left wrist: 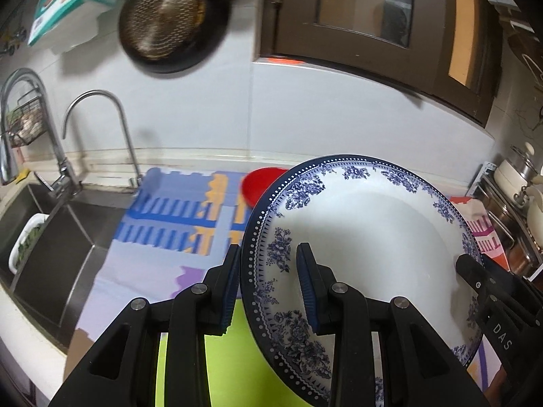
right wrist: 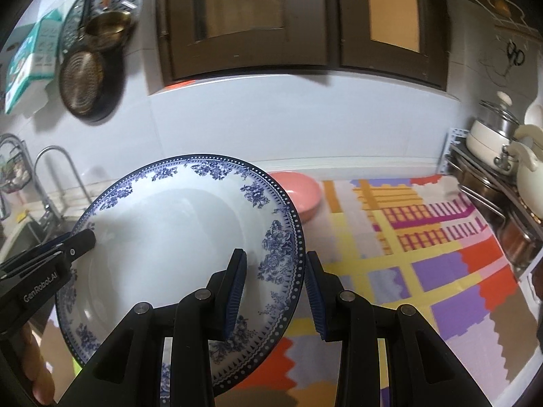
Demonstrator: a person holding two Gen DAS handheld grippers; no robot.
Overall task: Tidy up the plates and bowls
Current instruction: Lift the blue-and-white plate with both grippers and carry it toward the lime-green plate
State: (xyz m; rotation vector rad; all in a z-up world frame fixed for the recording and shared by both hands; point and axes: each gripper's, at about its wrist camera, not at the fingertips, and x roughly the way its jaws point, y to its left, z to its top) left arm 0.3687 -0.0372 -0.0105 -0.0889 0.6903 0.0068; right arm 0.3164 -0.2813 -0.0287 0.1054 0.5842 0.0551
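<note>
Left to right: your left gripper had its jaws narrowly parted and clamped across the left rim of the blue-and-white plate. The plate hung tilted above the patterned mat on the tabletop, a pink bowl just behind it. Your right gripper pinched the opposite rim in the same way. Risk, as a judgement: glazed rim on narrow pads may slip if your hands drifted apart or twisted unevenly, dropping the plate onto the bowl or mat.
</note>
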